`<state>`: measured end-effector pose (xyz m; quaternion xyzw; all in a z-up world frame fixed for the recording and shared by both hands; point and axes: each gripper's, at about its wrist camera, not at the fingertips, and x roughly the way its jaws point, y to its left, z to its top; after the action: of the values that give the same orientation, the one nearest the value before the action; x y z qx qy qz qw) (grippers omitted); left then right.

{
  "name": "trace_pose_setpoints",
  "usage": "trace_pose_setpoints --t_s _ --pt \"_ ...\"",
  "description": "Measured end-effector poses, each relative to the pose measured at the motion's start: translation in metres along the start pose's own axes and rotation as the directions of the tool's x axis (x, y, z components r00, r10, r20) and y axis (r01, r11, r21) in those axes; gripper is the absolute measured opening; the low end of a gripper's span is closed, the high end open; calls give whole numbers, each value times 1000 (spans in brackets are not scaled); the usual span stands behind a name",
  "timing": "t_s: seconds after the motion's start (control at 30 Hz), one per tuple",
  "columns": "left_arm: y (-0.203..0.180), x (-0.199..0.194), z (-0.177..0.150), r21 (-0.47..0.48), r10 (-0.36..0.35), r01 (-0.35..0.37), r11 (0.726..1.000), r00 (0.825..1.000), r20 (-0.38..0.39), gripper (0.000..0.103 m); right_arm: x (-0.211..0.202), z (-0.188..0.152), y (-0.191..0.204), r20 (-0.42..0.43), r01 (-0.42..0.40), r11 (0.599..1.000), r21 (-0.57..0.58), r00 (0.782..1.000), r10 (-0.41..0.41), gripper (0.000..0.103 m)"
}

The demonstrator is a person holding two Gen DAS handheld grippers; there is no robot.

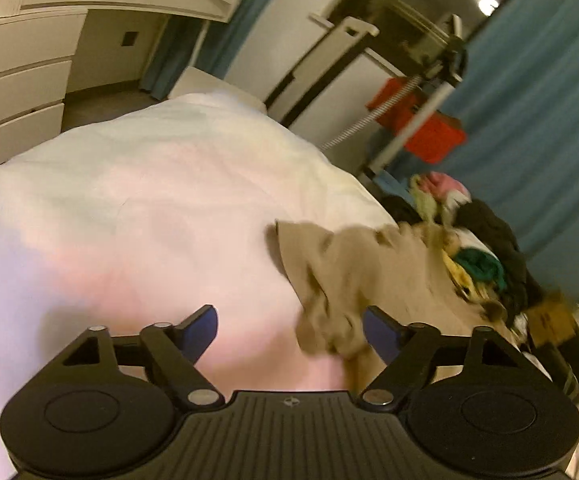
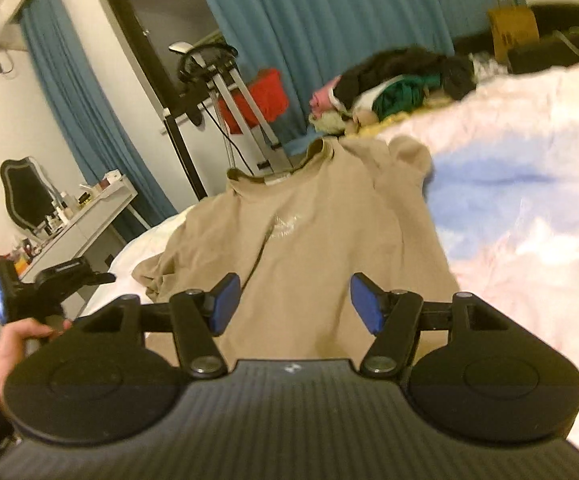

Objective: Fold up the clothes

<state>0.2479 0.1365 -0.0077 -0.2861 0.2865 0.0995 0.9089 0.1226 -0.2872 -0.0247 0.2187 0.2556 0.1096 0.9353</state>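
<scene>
A tan T-shirt (image 2: 309, 236) lies spread on the white bed (image 2: 529, 208), collar toward the far edge, a pale print on its chest. My right gripper (image 2: 294, 304) hovers open just above the shirt's lower part, nothing between its blue pads (image 2: 225, 300). In the left wrist view the same tan T-shirt (image 1: 353, 280) looks rumpled at the right, and my left gripper (image 1: 289, 330) is open over the bed (image 1: 129, 220), its right pad close to the shirt's bunched edge. The left gripper (image 2: 33, 292) also shows at the right wrist view's left, held by a hand (image 2: 13, 340).
A heap of mixed clothes (image 2: 393, 84) sits at the far end of the bed, black, green and pink pieces among them. A metal stand (image 2: 241, 112) with a red item, blue curtains (image 2: 329, 20), a white dresser (image 1: 21, 72) and a cluttered vanity shelf (image 2: 85, 216) surround the bed.
</scene>
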Motion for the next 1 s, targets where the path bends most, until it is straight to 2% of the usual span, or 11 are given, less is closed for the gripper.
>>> trace_pose_setpoints --t_s 0.2,0.27,0.4,0.47,0.53,0.67,0.83,0.9,0.93,0.97,1.0 --pt "5 65 13 -20 11 -11 1000 1000 20 64 35 -1 -10 -28 -39 998 46 999 40 64" --pt "-1 89 17 25 32 -32 999 999 -2 53 47 -1 -14 -43 -34 998 62 998 36 64" --pt "-4 115 29 0 101 -101 995 995 3 33 67 1 -26 -60 -26 991 135 998 35 64" --pt "-10 124 43 28 112 -111 993 994 -6 9 73 1 -34 -63 -31 980 196 997 44 64" --pt "-21 131 58 114 145 -143 983 989 -11 6 75 1 -37 -56 -20 976 218 998 33 64" --pt "-48 135 92 250 218 -234 939 972 88 5 79 1 -35 -50 1 980 197 999 9 64" --pt "-64 150 115 272 306 -347 898 934 183 7 84 1 -27 -46 17 991 136 999 -11 64" --pt "-58 153 115 251 313 -345 904 936 159 15 84 1 -25 -46 18 993 115 999 -13 64" --pt "-54 154 114 239 313 -339 910 939 141 22 84 1 -24 -45 18 994 109 999 -13 64" --pt "-49 155 113 226 312 -333 915 942 123 39 84 1 -23 -44 16 994 106 999 -11 64" --pt "-44 154 112 212 313 -329 920 944 106 47 84 1 -23 -44 14 995 103 999 -10 64"
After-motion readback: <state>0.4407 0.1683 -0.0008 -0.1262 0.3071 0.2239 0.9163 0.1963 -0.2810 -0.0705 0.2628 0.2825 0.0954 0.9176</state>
